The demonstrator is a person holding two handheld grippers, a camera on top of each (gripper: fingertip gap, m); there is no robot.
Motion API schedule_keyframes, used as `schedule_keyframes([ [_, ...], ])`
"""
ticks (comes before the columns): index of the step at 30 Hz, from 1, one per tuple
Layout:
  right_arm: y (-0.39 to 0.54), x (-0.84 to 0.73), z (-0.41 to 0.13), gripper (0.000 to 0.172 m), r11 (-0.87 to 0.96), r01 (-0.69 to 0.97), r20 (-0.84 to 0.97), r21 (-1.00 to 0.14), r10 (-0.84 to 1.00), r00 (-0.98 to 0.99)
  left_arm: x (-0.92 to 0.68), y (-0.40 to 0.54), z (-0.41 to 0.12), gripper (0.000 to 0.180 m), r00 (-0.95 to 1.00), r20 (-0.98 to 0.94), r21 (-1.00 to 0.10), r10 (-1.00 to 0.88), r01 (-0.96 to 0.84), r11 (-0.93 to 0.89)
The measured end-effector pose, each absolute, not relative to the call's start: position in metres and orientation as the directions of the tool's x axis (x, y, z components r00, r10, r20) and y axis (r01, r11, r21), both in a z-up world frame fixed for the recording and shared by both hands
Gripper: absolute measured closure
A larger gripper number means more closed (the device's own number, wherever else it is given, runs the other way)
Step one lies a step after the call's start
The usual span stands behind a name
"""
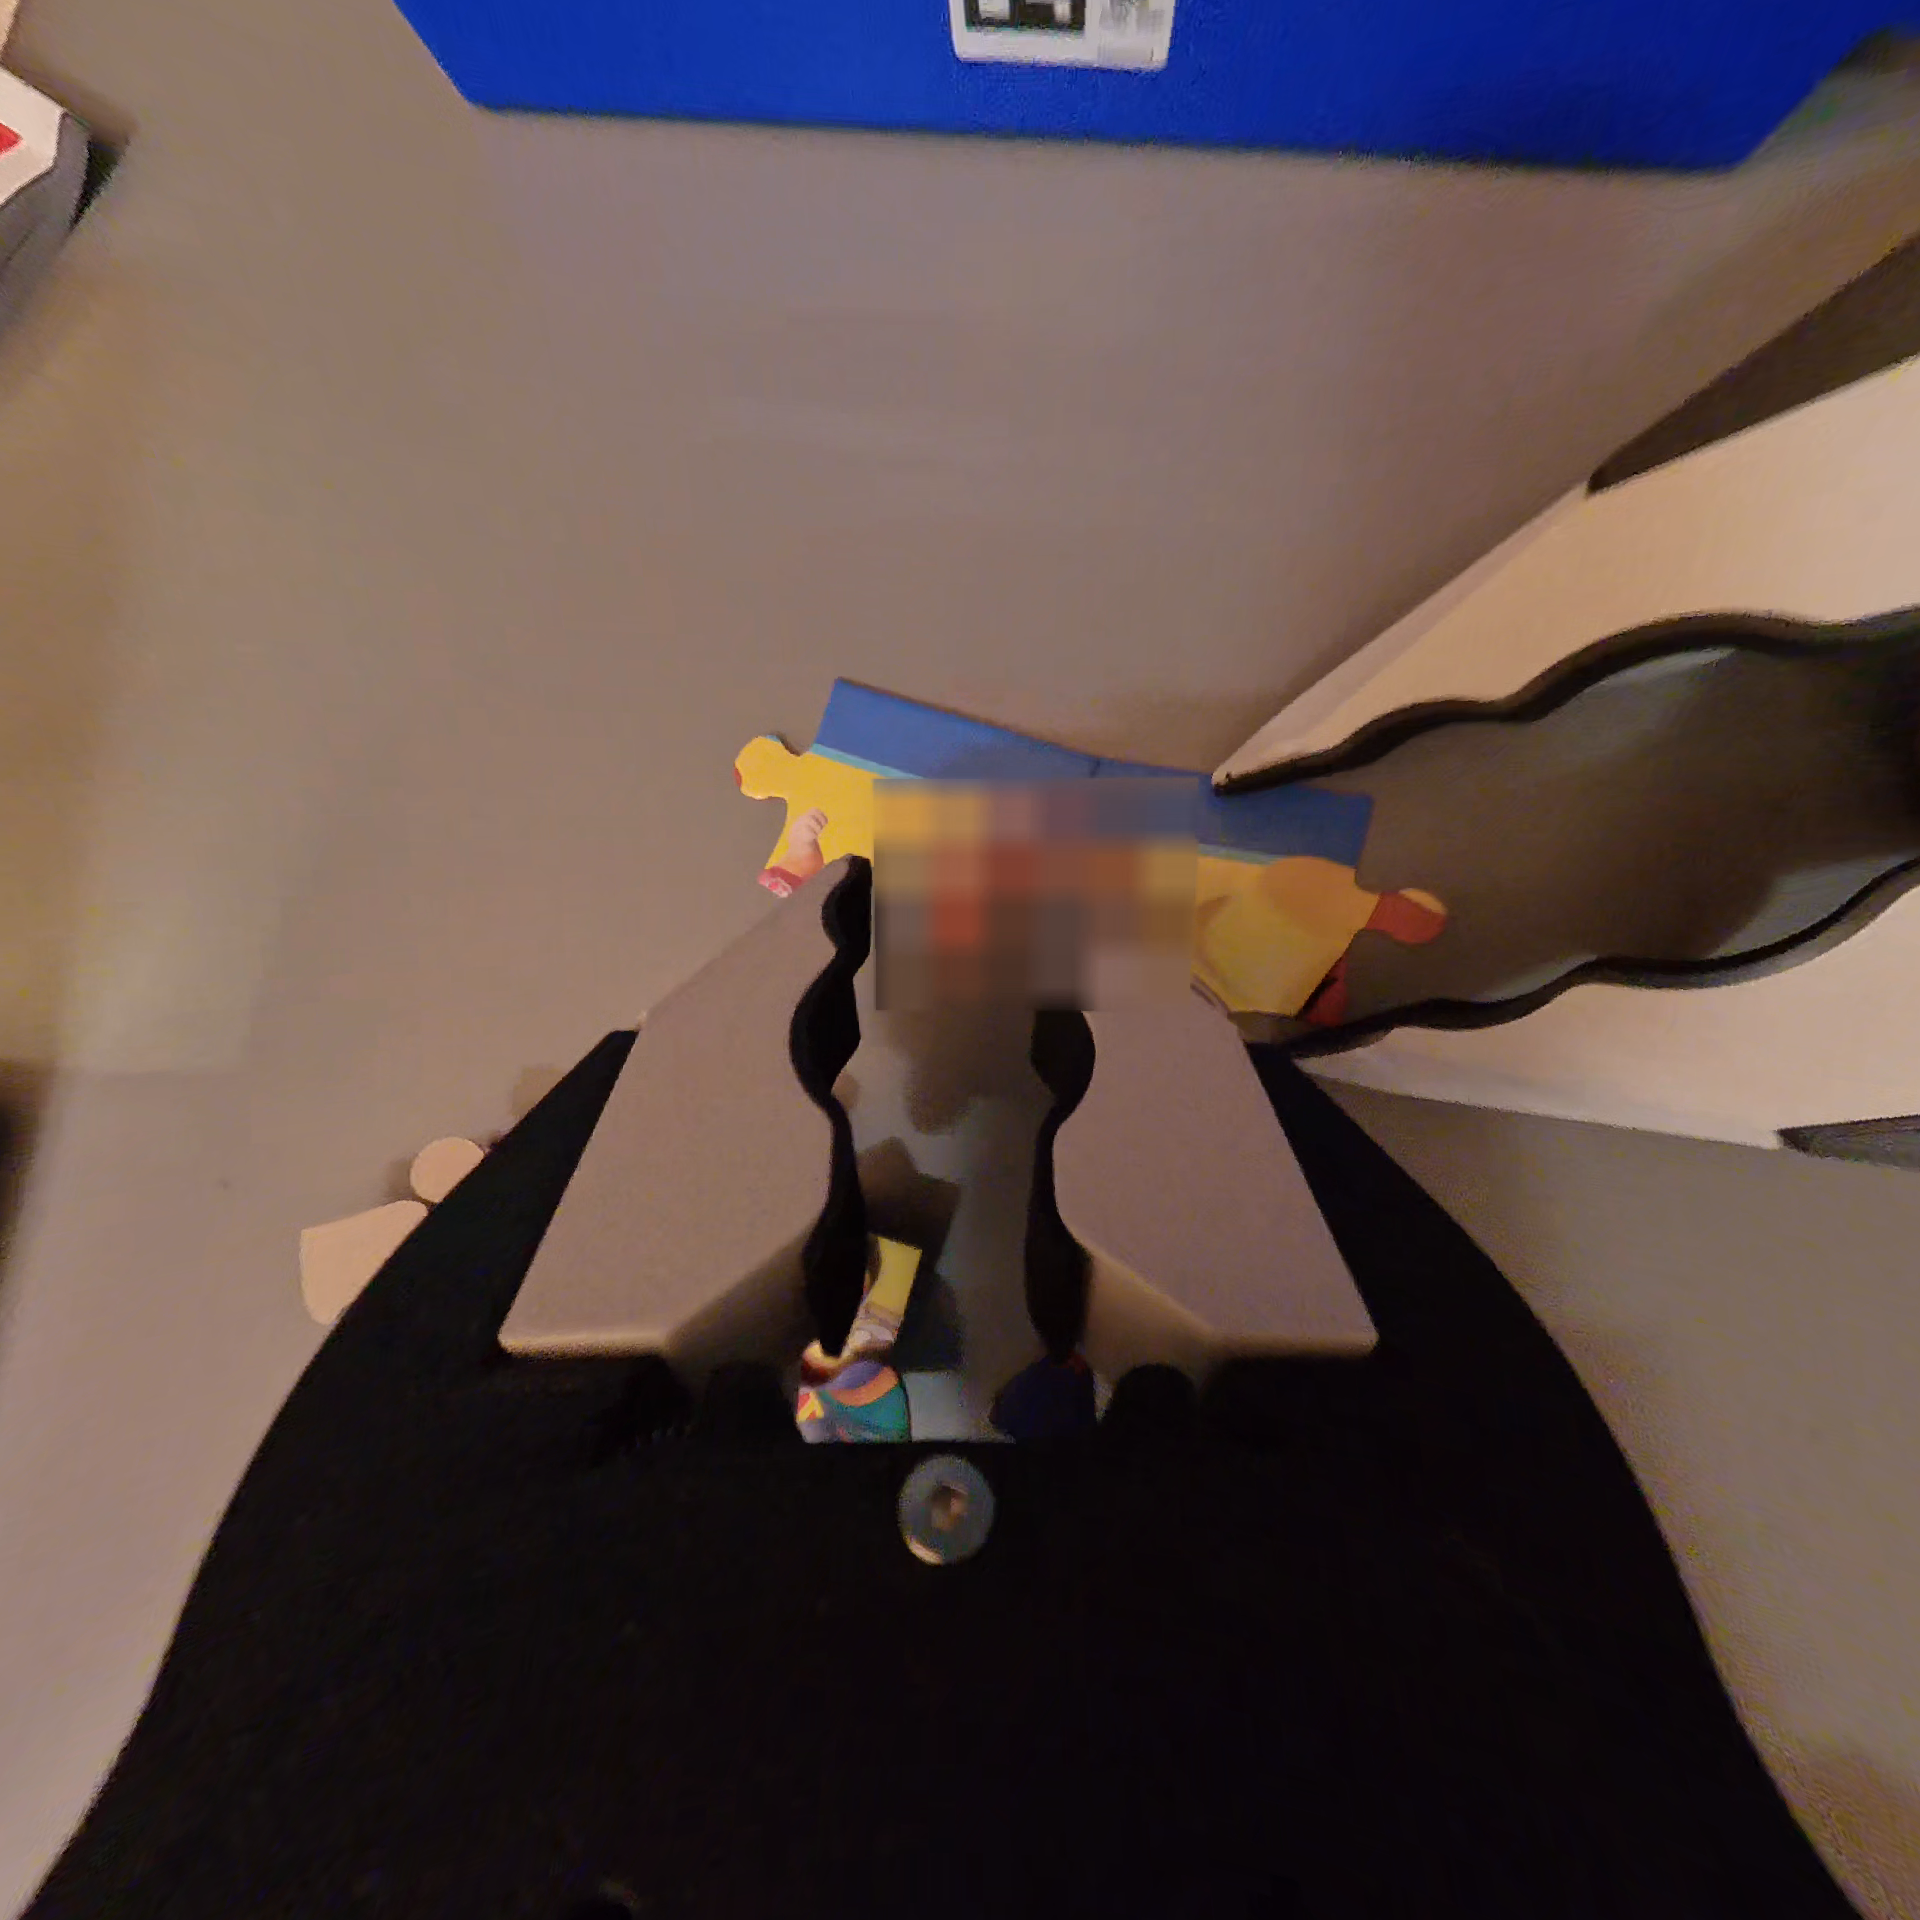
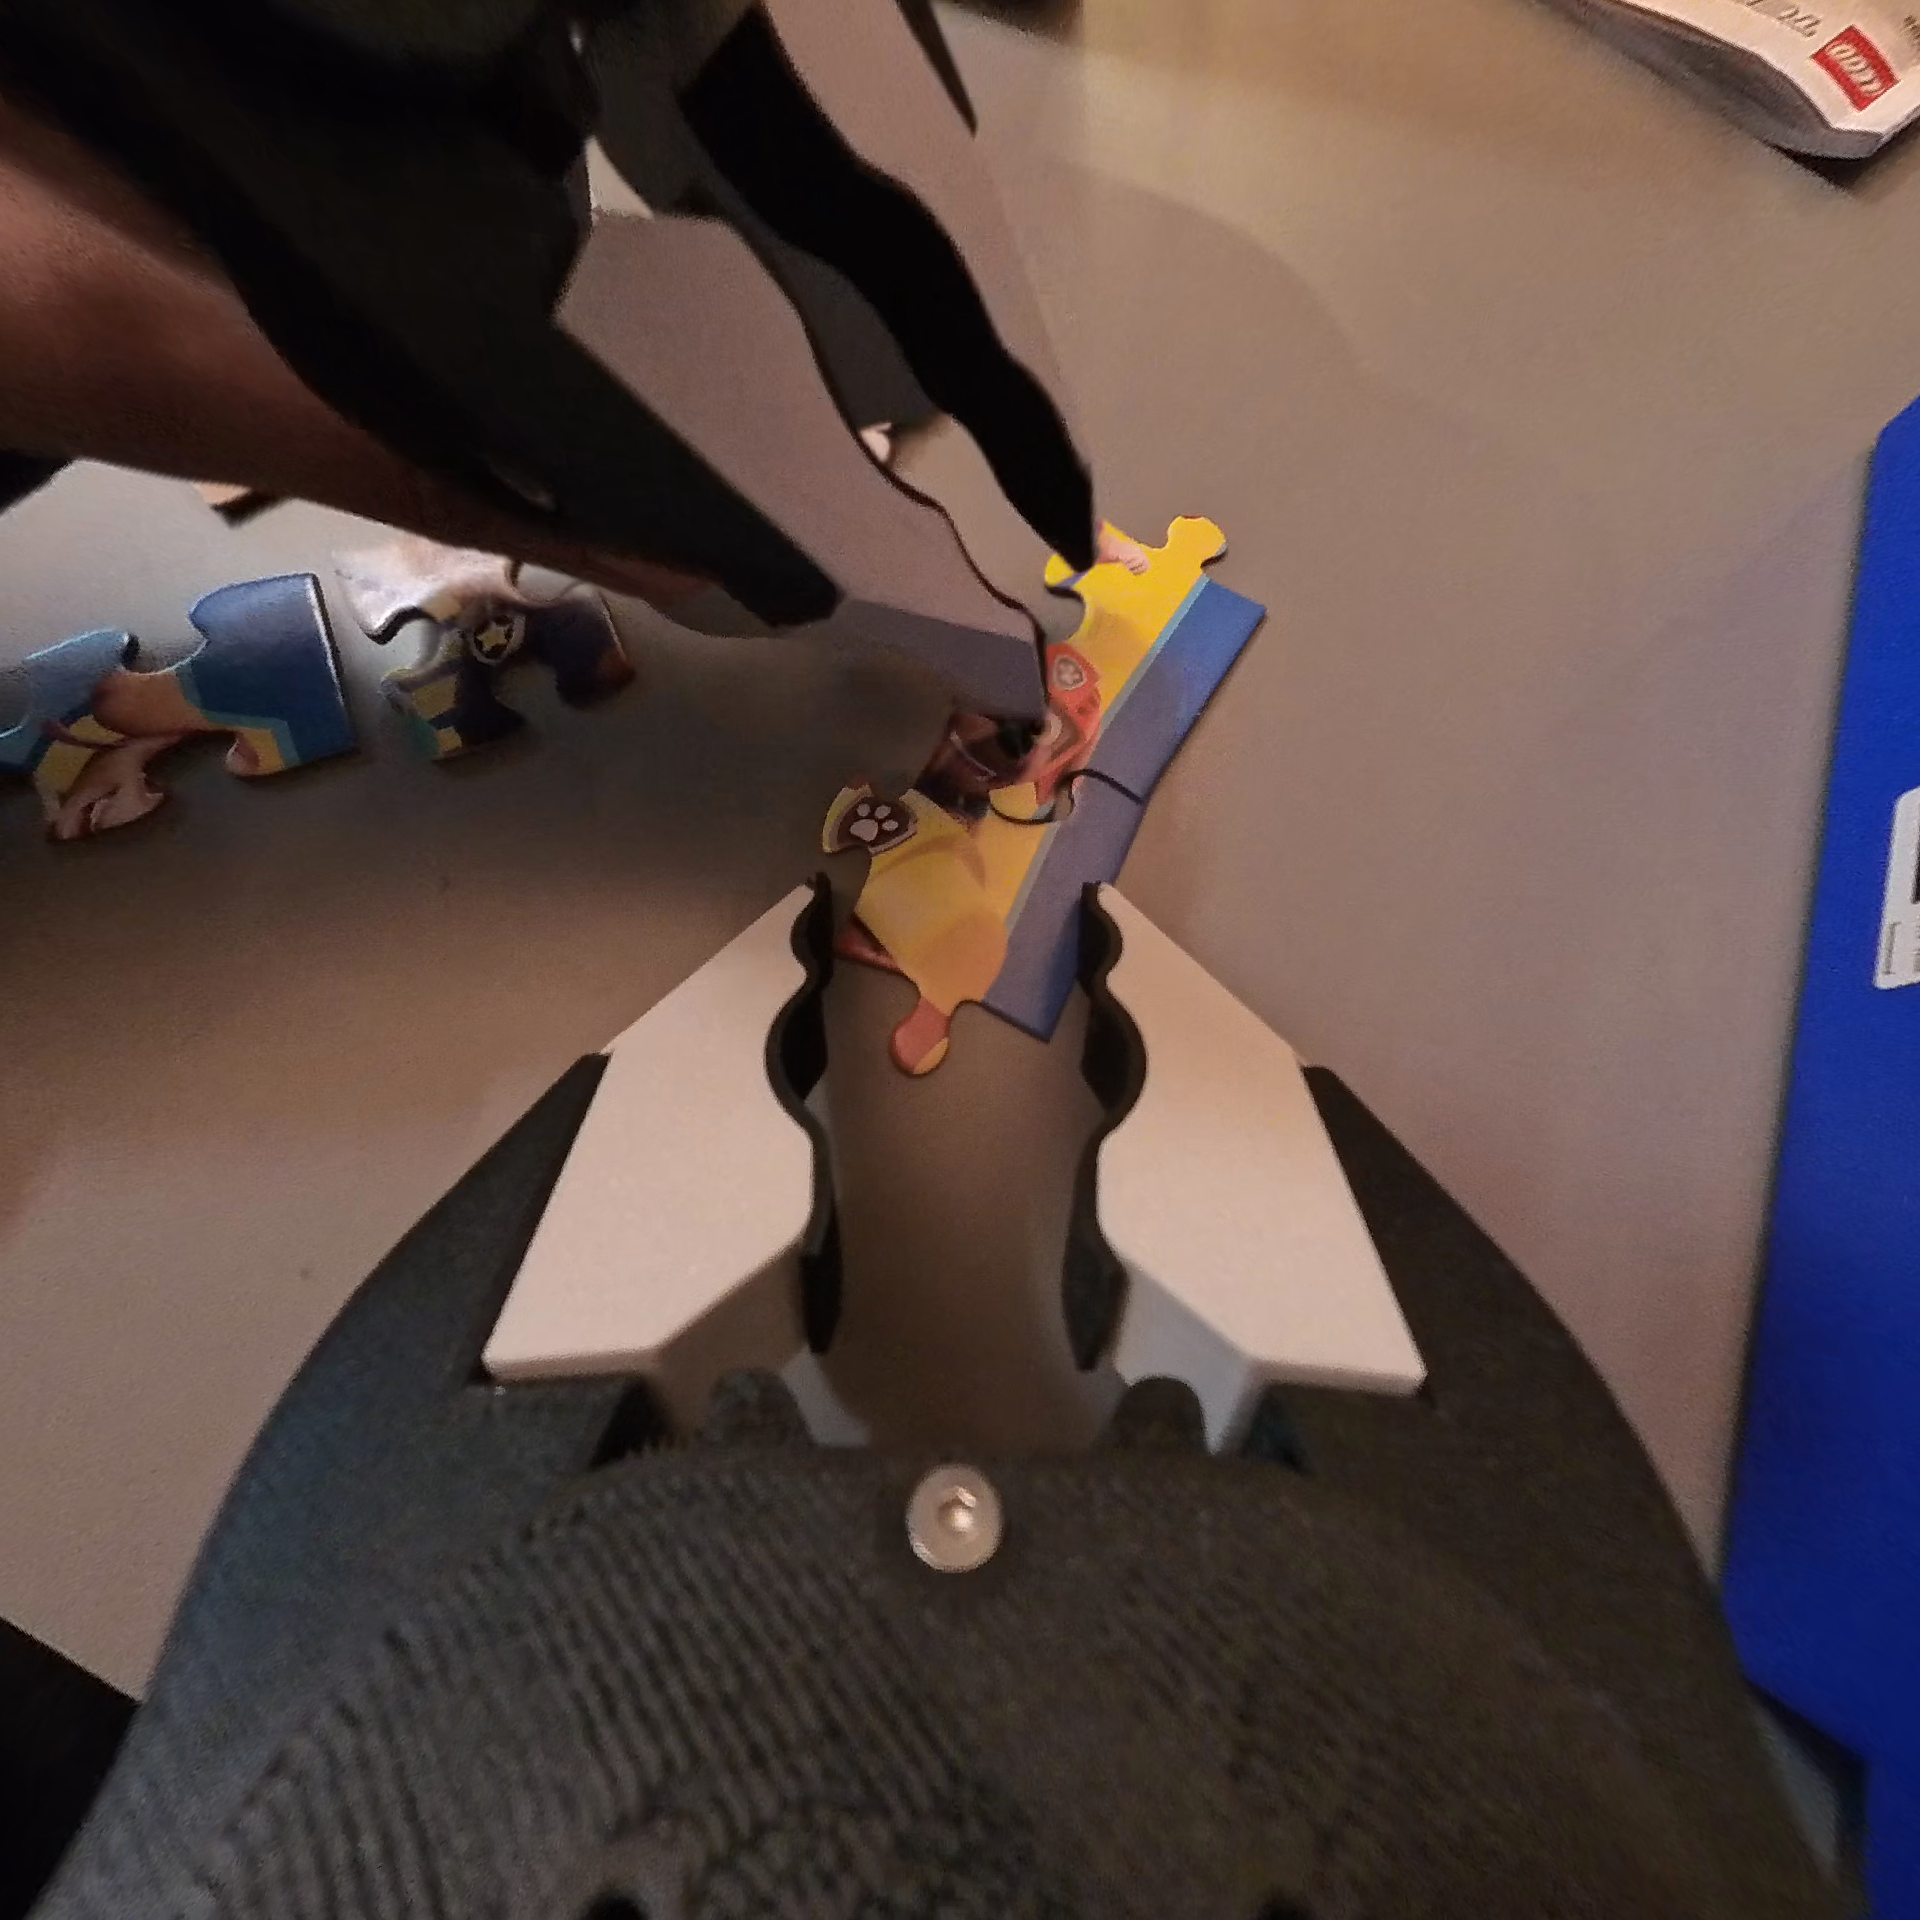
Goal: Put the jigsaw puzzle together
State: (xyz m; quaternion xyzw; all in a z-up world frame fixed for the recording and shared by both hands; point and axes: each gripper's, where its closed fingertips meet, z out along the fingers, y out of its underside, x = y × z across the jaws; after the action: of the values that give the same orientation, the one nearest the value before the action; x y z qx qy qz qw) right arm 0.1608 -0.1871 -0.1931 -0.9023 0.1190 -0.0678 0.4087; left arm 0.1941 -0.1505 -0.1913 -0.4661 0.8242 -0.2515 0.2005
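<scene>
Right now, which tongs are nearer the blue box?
Right. The right tongs lie alongside the blue box; the left tongs reach in from the far side, farther from it.

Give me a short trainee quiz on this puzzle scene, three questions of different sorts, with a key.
1. True or false: the two yellow-and-blue puzzle pieces on the grey table are interlocked.
2. What colour is the box at the table's edge? A red, B blue, C green.
3. Fill in: in the right wrist view, the loose puzzle pieces lie to the ___ of the joined pair.

Key: 1 true; 2 B; 3 left.
</scene>
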Motion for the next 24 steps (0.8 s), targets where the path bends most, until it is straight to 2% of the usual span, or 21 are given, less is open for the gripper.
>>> schedule_keyframes([
  [11,-0.1872,0.1623,-0.1912,0.128,-0.614,-0.211,-0.042,-0.761,-0.278,0.96,0.1929,-0.1523,-0.1942,0.152,-0.474,-0.071,-0.596,-0.878,-0.685,0.418],
  [24,-0.1873,0.1631,-0.1919,0.129,-0.621,-0.197,-0.018,-0.759,-0.283,0.959,0.1909,-0.1543,-0.1939,0.15,-0.476,-0.118,-0.578,-0.872,-0.681,0.449],
])
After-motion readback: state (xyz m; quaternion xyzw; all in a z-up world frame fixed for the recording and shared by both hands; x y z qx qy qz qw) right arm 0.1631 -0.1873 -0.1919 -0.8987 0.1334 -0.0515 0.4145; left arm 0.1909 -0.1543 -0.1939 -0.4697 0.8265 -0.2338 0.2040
